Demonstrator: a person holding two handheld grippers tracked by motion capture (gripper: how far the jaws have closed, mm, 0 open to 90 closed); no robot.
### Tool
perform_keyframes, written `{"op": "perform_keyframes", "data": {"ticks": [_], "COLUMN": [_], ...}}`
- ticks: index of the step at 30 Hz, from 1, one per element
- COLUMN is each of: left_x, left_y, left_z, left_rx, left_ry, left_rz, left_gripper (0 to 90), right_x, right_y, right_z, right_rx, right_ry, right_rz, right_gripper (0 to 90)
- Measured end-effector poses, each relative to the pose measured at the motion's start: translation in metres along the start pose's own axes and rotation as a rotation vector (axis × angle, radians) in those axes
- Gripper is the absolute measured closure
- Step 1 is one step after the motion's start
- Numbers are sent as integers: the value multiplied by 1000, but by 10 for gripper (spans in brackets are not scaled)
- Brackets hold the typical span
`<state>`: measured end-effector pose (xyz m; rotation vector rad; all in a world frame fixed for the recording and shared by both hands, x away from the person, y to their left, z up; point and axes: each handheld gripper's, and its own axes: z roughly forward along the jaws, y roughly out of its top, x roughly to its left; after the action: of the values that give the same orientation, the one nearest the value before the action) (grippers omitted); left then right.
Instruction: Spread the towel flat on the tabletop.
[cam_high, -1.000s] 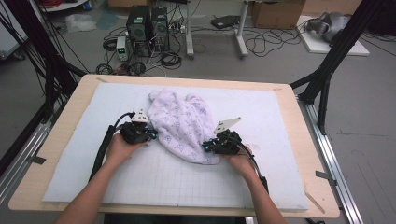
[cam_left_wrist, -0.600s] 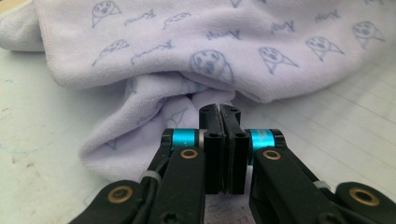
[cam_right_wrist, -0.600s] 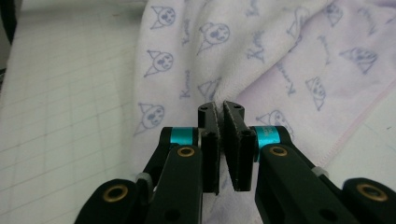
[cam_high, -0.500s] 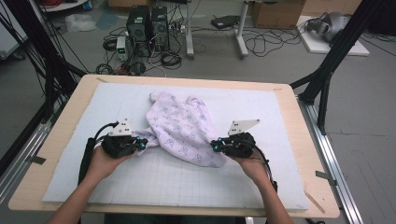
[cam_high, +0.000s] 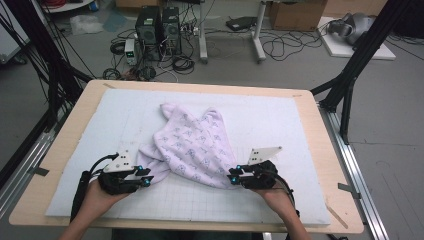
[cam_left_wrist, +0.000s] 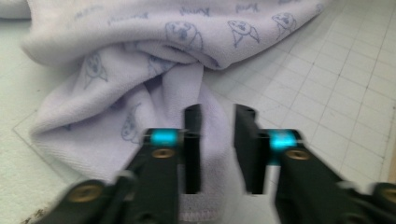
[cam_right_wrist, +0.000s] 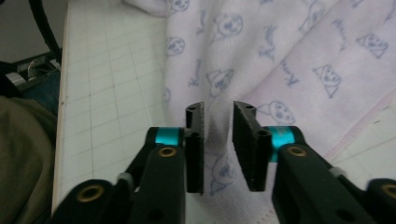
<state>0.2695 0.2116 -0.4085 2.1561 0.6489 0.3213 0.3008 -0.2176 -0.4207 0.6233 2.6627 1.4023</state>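
Observation:
A lilac towel (cam_high: 192, 145) printed with small animal faces lies rumpled on the white gridded mat (cam_high: 280, 120). My left gripper (cam_high: 146, 179) is at the towel's near left corner and my right gripper (cam_high: 233, 178) at its near right corner. In the left gripper view the jaws of the left gripper (cam_left_wrist: 218, 112) stand a little apart, with a strip of towel (cam_left_wrist: 116, 93) running flat between them down to its hem. In the right gripper view the right gripper (cam_right_wrist: 218, 107) also shows a gap, with towel (cam_right_wrist: 280, 60) lying between and under the jaws.
The mat covers a wooden table (cam_high: 327, 150) with a bare strip along each edge. Black frame poles (cam_high: 350, 75) rise at the right and left. Computers and cables (cam_high: 160, 30) sit on the floor beyond the far edge.
Both grippers have drawn back toward the near edge, pulling the towel's near edge with them. The bunched towel has stretched out longer and flatter. The jaws now show a gap.

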Motion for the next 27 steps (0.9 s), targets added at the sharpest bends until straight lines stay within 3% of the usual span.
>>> {"op": "perform_keyframes", "data": {"ticks": [5, 10, 12, 16, 18, 20, 23, 27], "left_x": [16, 28, 33, 34, 34, 33, 30, 26], "left_y": [14, 21, 24, 26, 24, 24, 23, 18], "left_z": [2, 20, 39, 60, 65, 66, 56, 43], "left_rx": [-25, -15, 12, 52, 79, 84, 76, 56], "left_ry": [48, 63, 59, 48, 41, 38, 33, 31], "left_rz": [-22, -48, -49, -25, -11, -15, 4, -1], "left_gripper": [463, 441, 444, 553, 711, 815, 846, 852], "right_x": [-11, -27, -32, -35, -34, -32, -30, -25], "right_y": [17, 17, 14, 10, 9, 9, 9, 11], "right_z": [0, 17, 25, 39, 43, 44, 40, 33], "right_rx": [-16, 17, 47, 111, 126, 113, 113, 94], "right_ry": [-43, -53, -39, -22, -9, -8, 6, -2], "right_rz": [-3, 30, 48, 49, 40, 25, 21, -2], "right_gripper": [545, 500, 505, 569, 645, 724, 824, 845]}}
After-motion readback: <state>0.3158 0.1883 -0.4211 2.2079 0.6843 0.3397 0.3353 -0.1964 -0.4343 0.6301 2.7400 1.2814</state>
